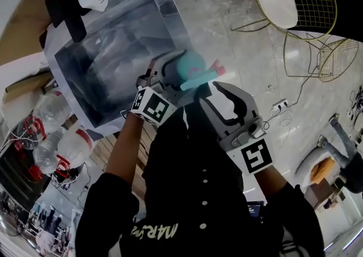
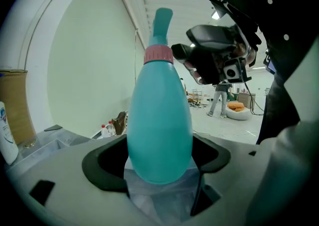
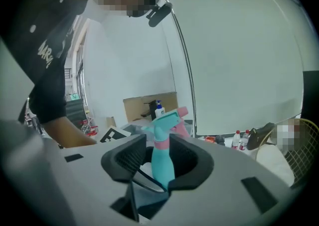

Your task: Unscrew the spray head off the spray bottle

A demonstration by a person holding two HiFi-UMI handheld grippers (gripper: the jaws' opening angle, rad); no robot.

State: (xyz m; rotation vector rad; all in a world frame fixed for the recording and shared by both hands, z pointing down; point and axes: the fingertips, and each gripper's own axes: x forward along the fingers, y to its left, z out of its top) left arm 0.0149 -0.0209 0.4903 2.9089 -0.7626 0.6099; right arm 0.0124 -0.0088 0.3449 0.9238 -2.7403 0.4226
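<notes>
Bottle [image 2: 159,120] base hidden, left gripper [image 2: 160,172] clamped

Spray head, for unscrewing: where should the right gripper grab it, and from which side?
Likely the pink collar, jaws square across the neck, coming in side-on. The collar is round and even; the spray head above is lopsided, a pink piece jutting out. The left gripper clamps the bottle low, leaving the neck exposed.

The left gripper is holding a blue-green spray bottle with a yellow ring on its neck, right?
Not quite. The ring on the neck is pink, not yellow, as the left gripper view shows. The rest is right: the left gripper is holding the blue-green spray bottle.
</notes>
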